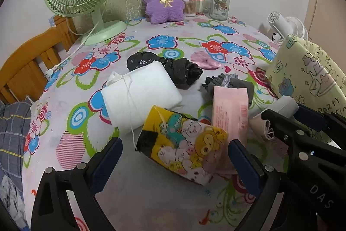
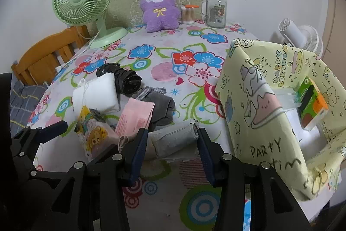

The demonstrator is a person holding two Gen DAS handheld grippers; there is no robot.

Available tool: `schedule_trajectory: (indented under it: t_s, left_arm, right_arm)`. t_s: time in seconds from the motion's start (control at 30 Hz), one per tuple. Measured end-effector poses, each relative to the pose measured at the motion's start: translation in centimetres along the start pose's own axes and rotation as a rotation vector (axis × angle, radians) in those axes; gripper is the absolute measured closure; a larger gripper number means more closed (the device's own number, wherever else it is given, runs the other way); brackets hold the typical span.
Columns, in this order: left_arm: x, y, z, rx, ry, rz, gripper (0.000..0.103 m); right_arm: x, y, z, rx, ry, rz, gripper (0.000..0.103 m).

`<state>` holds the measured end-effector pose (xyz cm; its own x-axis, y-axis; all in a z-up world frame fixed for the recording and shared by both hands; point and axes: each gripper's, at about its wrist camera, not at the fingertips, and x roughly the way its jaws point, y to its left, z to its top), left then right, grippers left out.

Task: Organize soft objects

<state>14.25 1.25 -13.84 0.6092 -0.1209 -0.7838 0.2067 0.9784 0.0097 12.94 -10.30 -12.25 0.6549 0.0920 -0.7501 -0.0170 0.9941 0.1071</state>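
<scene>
Sorting barely begun: 1 carton in the box, the soft pile not yet cleared.

Left wrist view: the left tool (image 1: pixel 173 155) hangs wide open and empty above the cartoon tissue pack (image 1: pixel 183 144), touching nothing; behind it on the table (image 1: pixel 151 198) lie the white pad (image 1: pixel 140 92), the black bag (image 1: pixel 170 68), the pink pack (image 1: pixel 230 114) and the grey cloth (image 1: pixel 233 81), all loose. Right wrist view: the right tool (image 2: pixel 172 144) has its pads against both ends of the grey-white roll (image 2: pixel 174 140), apparently gripping it, just beside the yellow box (image 2: pixel 270 112). Inside the box I see only the green and orange carton (image 2: pixel 311 103). By my judgement roughly 6 soft things remain to be put away.
</scene>
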Motion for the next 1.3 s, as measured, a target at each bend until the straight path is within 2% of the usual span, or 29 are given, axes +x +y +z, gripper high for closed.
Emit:
schedule_trajectory:
  t_s: [0.13, 0.2, 0.27, 0.37, 0.57, 1.3]
  left_arm:
    - [0.7, 0.2, 0.0, -0.005, 0.015, -0.018, 0.004]
    - [0.8, 0.3, 0.0, -0.008, 0.016, -0.042, 0.008]
    - [0.7, 0.2, 0.0, -0.004, 0.016, -0.071, 0.017]
    - [0.3, -0.1, -0.2, 0.011, 0.006, -0.079, 0.021]
    - [-0.6, -0.9, -0.4, 0.043, -0.022, -0.047, 0.022]
    - [-6.3, -1.8, -1.5, 0.01, -0.11, -0.004, 0.022]
  right_arm:
    - [0.7, 0.1, 0.3, -0.001, 0.009, -0.004, 0.053]
    - [1.0, 0.2, 0.3, -0.003, 0.016, -0.008, 0.053]
    - [1.2, 0.1, 0.4, 0.001, 0.019, -0.009, 0.053]
    - [1.3, 0.1, 0.5, 0.002, 0.021, -0.013, 0.053]
    - [1.2, 0.3, 0.2, -0.006, 0.026, -0.012, 0.053]
    - [-4.4, 0.4, -0.4, -0.022, -0.07, 0.015, 0.053]
